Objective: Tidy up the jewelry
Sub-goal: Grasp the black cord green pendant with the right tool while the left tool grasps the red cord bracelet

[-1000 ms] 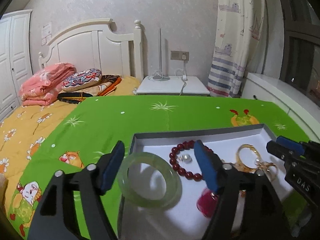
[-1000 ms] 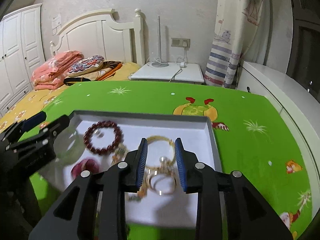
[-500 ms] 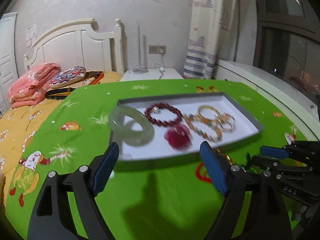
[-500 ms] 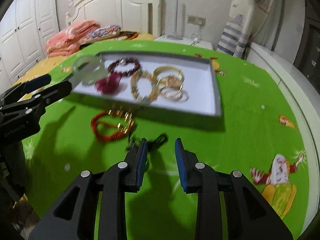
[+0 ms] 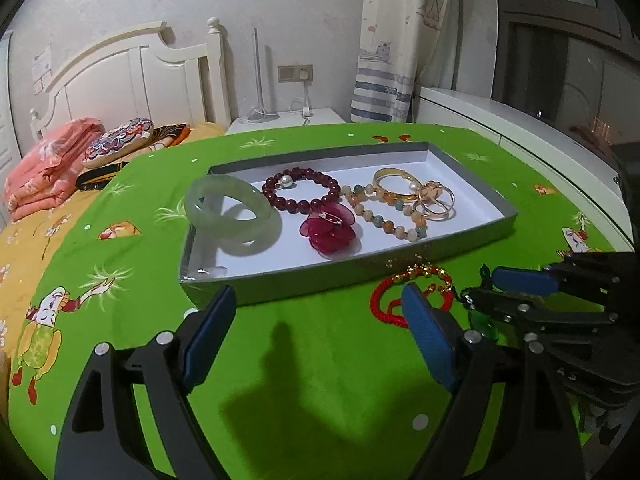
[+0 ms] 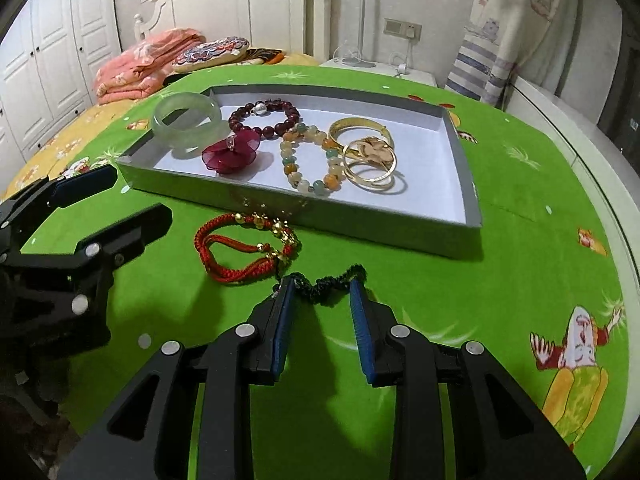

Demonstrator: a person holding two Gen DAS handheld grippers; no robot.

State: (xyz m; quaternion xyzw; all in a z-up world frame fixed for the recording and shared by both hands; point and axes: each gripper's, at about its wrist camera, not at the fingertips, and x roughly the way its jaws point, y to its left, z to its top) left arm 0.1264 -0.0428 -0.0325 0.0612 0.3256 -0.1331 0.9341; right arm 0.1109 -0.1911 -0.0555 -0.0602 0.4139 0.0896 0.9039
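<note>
A grey tray point(image 5: 472, 236) point(image 6: 460, 148) with a white floor holds a green jade bangle point(image 5: 230, 216) point(image 6: 186, 122), a dark red bead bracelet point(image 5: 300, 192), a magenta flower brooch point(image 5: 330, 232), a pastel bead bracelet point(image 6: 312, 160) and gold bangles point(image 6: 368, 156). On the green cloth in front of the tray lies a red cord bracelet point(image 5: 412, 288) point(image 6: 244, 252). A dark green cord with a pendant point(image 6: 332, 284) lies between the tips of my right gripper point(image 6: 322, 300) point(image 5: 482, 286), which is open. My left gripper point(image 5: 316, 312) point(image 6: 116, 200) is wide open and holds nothing, short of the tray's near wall.
The tray sits on a table with a green cartoon-print cloth point(image 6: 520, 280). Behind it are a bed with folded blankets point(image 5: 48, 168), a white nightstand point(image 5: 288, 120), a curtain point(image 5: 392, 40) and a white ledge point(image 5: 520, 128) on the right.
Both grippers have pulled back from over the tray to the cloth in front of it. The red cord bracelet and dark green cord have come into view. Neither gripper's gap has changed.
</note>
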